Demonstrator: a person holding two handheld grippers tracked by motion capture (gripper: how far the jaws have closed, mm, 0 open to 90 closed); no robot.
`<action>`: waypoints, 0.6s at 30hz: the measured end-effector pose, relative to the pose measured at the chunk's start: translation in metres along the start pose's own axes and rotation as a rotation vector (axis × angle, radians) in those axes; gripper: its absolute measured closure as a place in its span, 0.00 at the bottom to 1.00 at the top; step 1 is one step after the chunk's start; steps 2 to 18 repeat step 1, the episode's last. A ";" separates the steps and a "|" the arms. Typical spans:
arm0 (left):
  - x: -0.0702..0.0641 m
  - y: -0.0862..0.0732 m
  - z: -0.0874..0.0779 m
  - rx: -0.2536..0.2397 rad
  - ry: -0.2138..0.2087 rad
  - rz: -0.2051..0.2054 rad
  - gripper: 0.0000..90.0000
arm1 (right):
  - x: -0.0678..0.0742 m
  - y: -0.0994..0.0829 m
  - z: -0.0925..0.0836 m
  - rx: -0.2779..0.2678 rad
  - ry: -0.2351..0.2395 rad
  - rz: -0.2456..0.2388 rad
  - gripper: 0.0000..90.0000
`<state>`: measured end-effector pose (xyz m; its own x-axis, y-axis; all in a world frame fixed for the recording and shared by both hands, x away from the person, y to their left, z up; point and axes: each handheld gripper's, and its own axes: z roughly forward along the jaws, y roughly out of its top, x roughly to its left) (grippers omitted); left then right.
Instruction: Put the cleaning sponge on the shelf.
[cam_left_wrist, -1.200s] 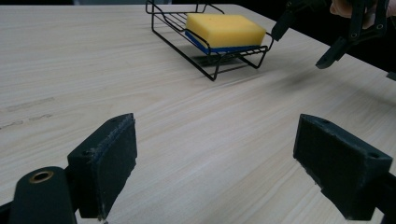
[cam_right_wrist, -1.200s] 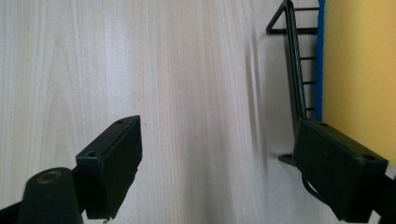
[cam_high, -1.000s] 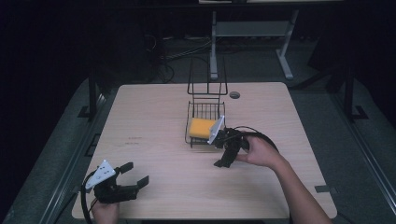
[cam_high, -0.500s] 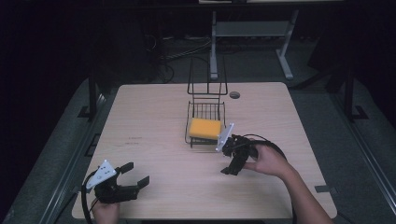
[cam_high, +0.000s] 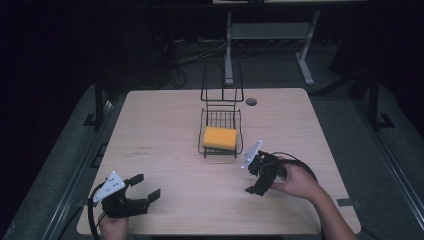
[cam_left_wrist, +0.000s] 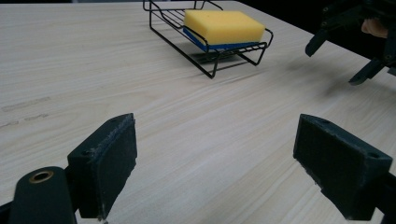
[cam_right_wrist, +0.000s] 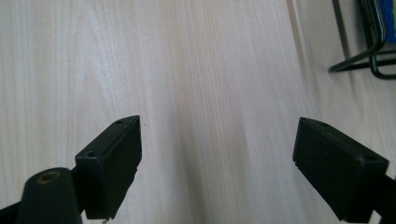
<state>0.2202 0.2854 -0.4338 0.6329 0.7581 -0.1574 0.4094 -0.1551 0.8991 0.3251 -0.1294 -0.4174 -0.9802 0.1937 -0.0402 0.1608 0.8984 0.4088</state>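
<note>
On the wooden table (cam_high: 165, 140), a yellow sponge (cam_high: 219, 137) with a blue underside lies flat in the black wire rack (cam_high: 220, 120), touching no gripper. Both claws are released and empty: the right gripper (cam_high: 255, 187) hangs just beside the rack's near corner, jaws spread over bare wood, while the left gripper (cam_high: 145, 192) sits well apart at the near edge. Judging by this, placing looks finished; next, the right hand (cam_high: 295, 182) probably just needs to draw clear.
</note>
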 end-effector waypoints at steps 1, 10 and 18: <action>0.000 0.000 0.000 0.000 0.000 0.000 0.14 | 0.000 0.000 0.000 0.000 0.000 0.000 0.17; 0.000 0.000 0.000 0.000 0.000 0.000 0.14 | 0.000 0.000 0.000 0.000 0.000 0.000 0.17; 0.000 0.000 0.000 0.000 0.000 0.000 0.14 | 0.000 0.000 0.000 0.000 0.000 0.000 0.17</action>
